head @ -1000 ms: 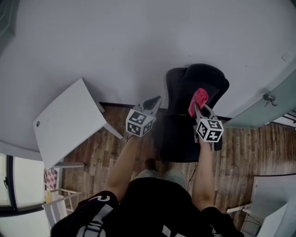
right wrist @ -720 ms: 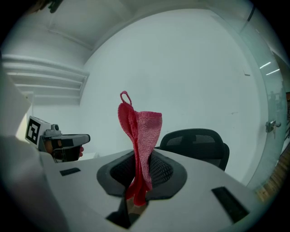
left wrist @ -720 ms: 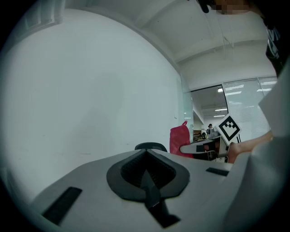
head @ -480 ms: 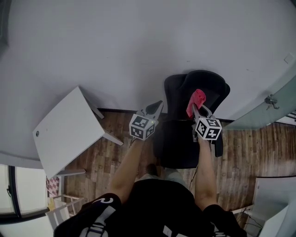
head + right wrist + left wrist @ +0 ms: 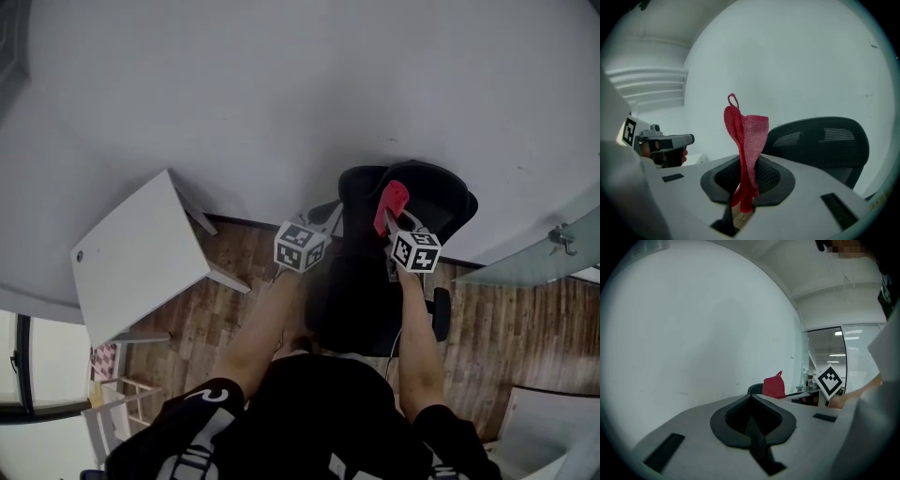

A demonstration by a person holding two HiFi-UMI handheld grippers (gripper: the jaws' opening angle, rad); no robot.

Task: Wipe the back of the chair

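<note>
Right gripper (image 5: 386, 221) is clamping a red cloth (image 5: 391, 198) near the chair back (image 5: 442, 194).
Left gripper (image 5: 329, 210) jaws are sitting closed, empty; cloth likely needs pressing onto the chair back next.

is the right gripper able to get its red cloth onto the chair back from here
Probably yes: the right gripper, shut on the red cloth, faces the chair back with nothing between.

On the wooden floor (image 5: 497, 319) stand a black chair (image 5: 361, 298) and a white table (image 5: 136, 258).
</note>
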